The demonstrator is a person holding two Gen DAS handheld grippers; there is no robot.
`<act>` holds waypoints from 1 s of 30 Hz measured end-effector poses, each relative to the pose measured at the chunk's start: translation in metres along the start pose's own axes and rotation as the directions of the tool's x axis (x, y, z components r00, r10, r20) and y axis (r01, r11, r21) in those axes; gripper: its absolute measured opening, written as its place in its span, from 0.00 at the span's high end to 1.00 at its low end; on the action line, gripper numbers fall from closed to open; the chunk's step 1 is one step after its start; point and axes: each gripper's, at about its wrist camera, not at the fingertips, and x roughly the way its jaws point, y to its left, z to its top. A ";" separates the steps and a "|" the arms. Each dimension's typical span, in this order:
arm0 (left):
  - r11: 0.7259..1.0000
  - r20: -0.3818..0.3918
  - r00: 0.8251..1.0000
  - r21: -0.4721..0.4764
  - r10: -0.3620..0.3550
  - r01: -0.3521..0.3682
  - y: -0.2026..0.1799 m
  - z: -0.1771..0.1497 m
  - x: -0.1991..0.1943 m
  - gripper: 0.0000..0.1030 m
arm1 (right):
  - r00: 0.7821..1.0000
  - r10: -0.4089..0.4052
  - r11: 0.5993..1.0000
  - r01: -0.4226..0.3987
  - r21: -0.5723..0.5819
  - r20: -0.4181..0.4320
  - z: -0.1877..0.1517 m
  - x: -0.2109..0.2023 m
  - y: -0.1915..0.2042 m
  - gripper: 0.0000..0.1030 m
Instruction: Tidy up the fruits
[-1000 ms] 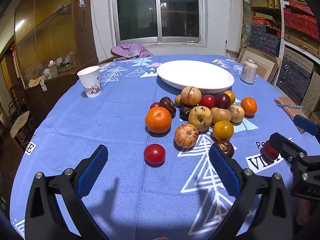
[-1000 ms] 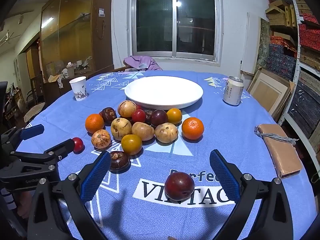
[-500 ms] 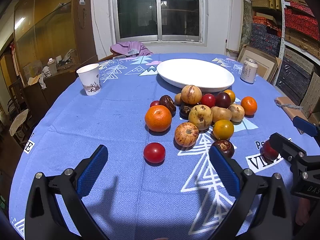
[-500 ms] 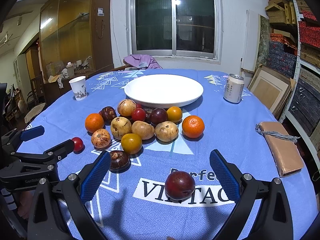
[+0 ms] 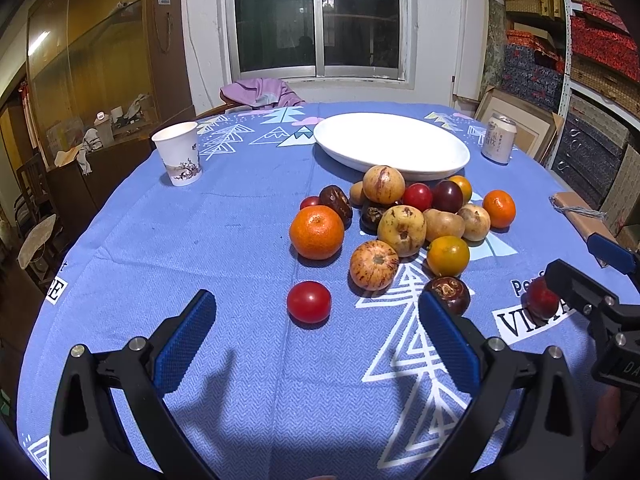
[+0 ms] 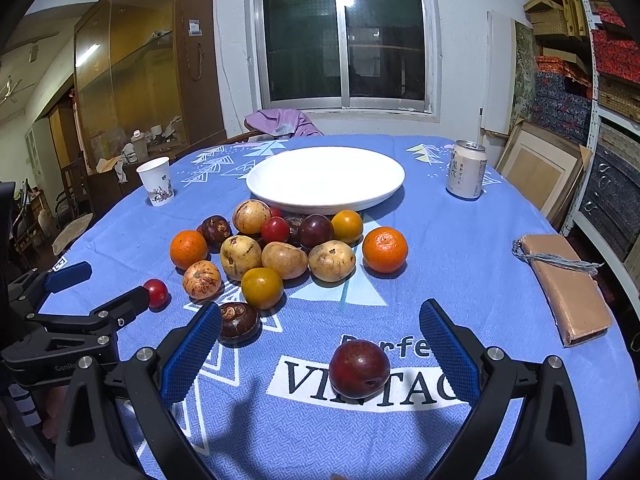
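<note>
Little changed over last second: both grippers hover in same poses, fruit pile unmoved, so sorting not yet begun

Left gripper [image 5: 316, 332] spread wide, holding nothing; small round red tomato [image 5: 309, 302] on blue patterned tablecloth [image 5: 200, 240], just ahead between fingers, untouched

Right gripper [image 6: 320, 344] likewise wide open, empty; dark red round plum [image 6: 359, 369] lies between its fingers on printed lettering

Wide white ceramic plate [image 6: 384, 184] behind pile, bare

Judgement: both lined up for first pick, closing comes next

Versus earlier frame: views only nudged slightly nearer
</note>
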 end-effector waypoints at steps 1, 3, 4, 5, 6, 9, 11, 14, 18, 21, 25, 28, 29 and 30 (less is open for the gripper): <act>1.000 -0.001 1.000 0.000 0.000 0.000 0.000 0.000 0.000 0.04 | 1.000 0.001 1.000 -0.001 0.003 0.001 0.000 0.000 0.000 0.03; 1.000 -0.001 1.000 -0.001 0.000 0.000 0.000 0.000 0.000 0.04 | 1.000 0.004 1.000 -0.004 0.008 0.000 0.000 0.000 -0.001 0.03; 1.000 -0.001 1.000 -0.001 0.000 0.000 0.000 0.000 0.000 0.04 | 1.000 0.005 1.000 -0.005 0.010 -0.001 0.000 0.000 -0.001 0.03; 1.000 -0.002 1.000 -0.004 0.000 0.000 0.001 0.000 0.001 0.04 | 1.000 0.006 1.000 -0.006 0.011 -0.002 0.000 0.000 -0.002 0.03; 1.000 -0.002 1.000 -0.008 0.000 0.000 0.001 0.000 0.001 0.04 | 1.000 0.006 1.000 -0.006 0.013 -0.003 0.000 0.000 -0.002 0.03; 0.999 0.002 1.000 -0.038 0.000 0.000 0.006 0.000 0.001 0.04 | 1.000 0.008 1.000 -0.008 0.020 -0.005 0.001 0.001 -0.003 0.03; 0.998 -0.004 1.000 -0.061 -0.005 0.004 0.010 0.001 0.002 0.04 | 1.000 0.010 1.000 -0.009 0.025 -0.004 0.000 0.001 -0.004 0.03; 0.996 -0.023 1.000 -0.093 -0.016 0.014 0.017 0.002 0.005 0.04 | 1.000 0.015 0.999 -0.015 0.040 -0.004 0.001 0.000 -0.007 0.03; 0.992 -0.032 0.999 -0.127 -0.023 0.019 0.025 0.003 0.007 0.04 | 1.000 0.022 0.998 -0.021 0.065 -0.009 0.001 0.001 -0.010 0.03; 0.991 -0.040 0.999 -0.130 -0.026 0.021 0.025 0.002 0.009 0.04 | 0.999 0.033 0.996 -0.033 0.088 -0.006 0.001 0.001 -0.014 0.03; 0.994 -0.040 0.999 -0.110 -0.022 0.017 0.020 0.001 0.009 0.04 | 0.999 0.052 0.991 -0.051 0.120 -0.001 0.001 -0.001 -0.019 0.03; 0.995 -0.038 0.999 -0.094 -0.022 0.018 0.017 0.002 0.009 0.04 | 0.998 0.060 0.989 -0.059 0.135 -0.004 0.001 -0.001 -0.021 0.03; 0.996 -0.037 0.999 -0.088 -0.023 0.020 0.015 0.002 0.009 0.04 | 0.998 0.060 0.989 -0.059 0.137 -0.004 0.001 0.000 -0.021 0.03; 0.996 -0.037 0.999 -0.083 -0.023 0.019 0.014 0.002 0.009 0.04 | 0.998 0.059 0.989 -0.058 0.136 -0.003 0.002 0.000 -0.021 0.03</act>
